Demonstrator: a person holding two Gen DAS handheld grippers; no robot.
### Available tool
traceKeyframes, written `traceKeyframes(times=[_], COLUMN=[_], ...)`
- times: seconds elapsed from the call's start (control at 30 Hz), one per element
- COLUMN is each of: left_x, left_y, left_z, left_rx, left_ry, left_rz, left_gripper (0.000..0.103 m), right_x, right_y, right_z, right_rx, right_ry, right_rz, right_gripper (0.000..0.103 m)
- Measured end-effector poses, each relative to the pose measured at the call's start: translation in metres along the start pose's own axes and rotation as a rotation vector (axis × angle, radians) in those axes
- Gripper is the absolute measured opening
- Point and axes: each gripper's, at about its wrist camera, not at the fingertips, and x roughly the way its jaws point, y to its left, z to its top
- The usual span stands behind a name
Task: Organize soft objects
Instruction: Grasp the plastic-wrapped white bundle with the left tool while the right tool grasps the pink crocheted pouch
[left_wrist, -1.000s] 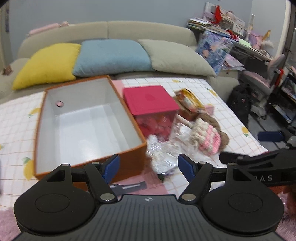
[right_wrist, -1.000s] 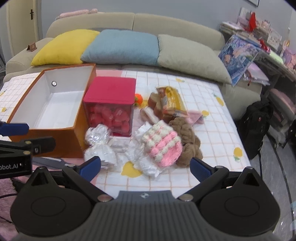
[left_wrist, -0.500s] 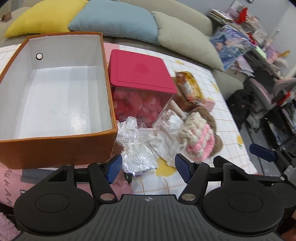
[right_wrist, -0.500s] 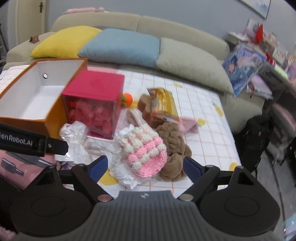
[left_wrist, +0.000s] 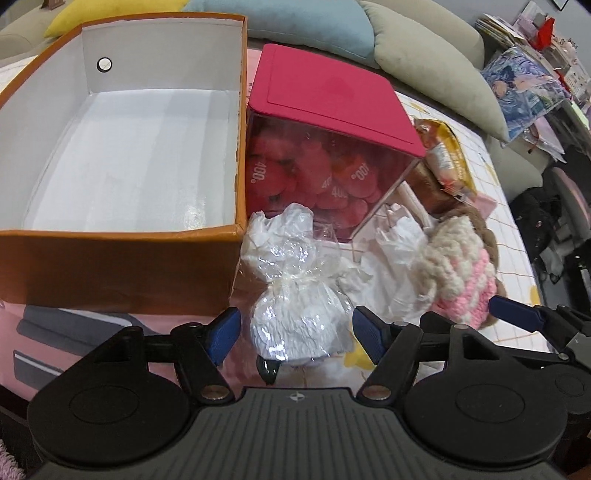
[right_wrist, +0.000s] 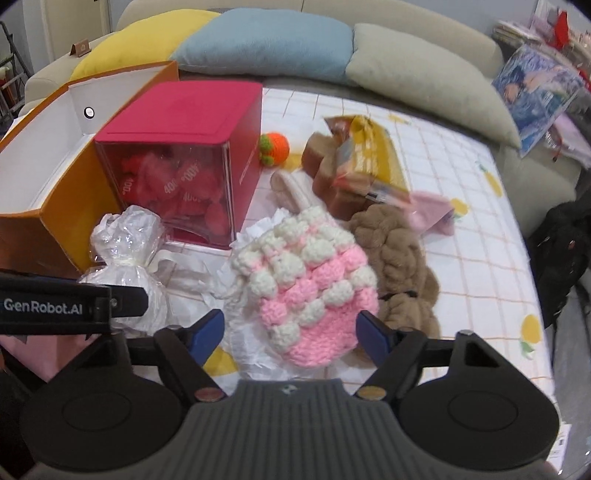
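A white bundle wrapped in clear plastic (left_wrist: 295, 317) lies in front of the orange box (left_wrist: 118, 266). My left gripper (left_wrist: 295, 334) is open with its fingers on either side of the bundle, not closed on it. A pink and cream crocheted piece (right_wrist: 306, 295) lies on white tissue. My right gripper (right_wrist: 291, 332) is open and straddles its near end. The crocheted piece also shows in the left wrist view (left_wrist: 461, 280). A brown knitted piece (right_wrist: 399, 258) lies beside it. The orange box has a white, empty inside (left_wrist: 129, 155).
A clear cube with a red lid (left_wrist: 332, 140), full of red items, stands right of the orange box. A bread bag (right_wrist: 365, 162), an orange crocheted ball (right_wrist: 273, 147) and a pink cloth (right_wrist: 432, 214) lie behind. Sofa cushions (right_wrist: 266, 40) line the back.
Both grippers have moved forward and down toward the table. The left now frames the wrapped bundle, the right frames the crocheted piece. Both stay open.
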Motion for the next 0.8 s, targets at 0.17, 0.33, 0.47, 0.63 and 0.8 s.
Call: traceKeyframes(times=[0.17, 0.33, 0.47, 0.63, 0.8], left_x=[0.008, 0.003, -0.007, -0.026, -0.058], left_y=[-0.001, -0.001, -0.001, 0.001, -0.002], left_z=[0.000, -0.003, -0.007, -0.008, -0.010], left_rx=[0.025, 0.055, 0.098, 0.115, 0.165], left_ry=[0.031, 0.023, 0.006, -0.009, -0.065], left_rz=[0.013, 0.003, -0.002, -0.044, -0.129], left_gripper=[0.069, 0.055, 0.049, 0.047, 0.046], right_x=[0.007, 0.007, -0.003, -0.022, -0.052], right_y=[-0.002, -0.009, -0.007, -0.004, 0.001], right_z=[0.002, 0.001, 0.001, 0.001, 0.003], right_rx=[0.020, 0.070, 0.066, 0.062, 0.055], right_ry=[-0.014, -0.016, -0.047, -0.076, -0.126], right_rz=[-0.010, 0.022, 0.014, 0.001, -0.012], right_gripper=[0.047, 0.032, 0.027, 0.025, 0.024])
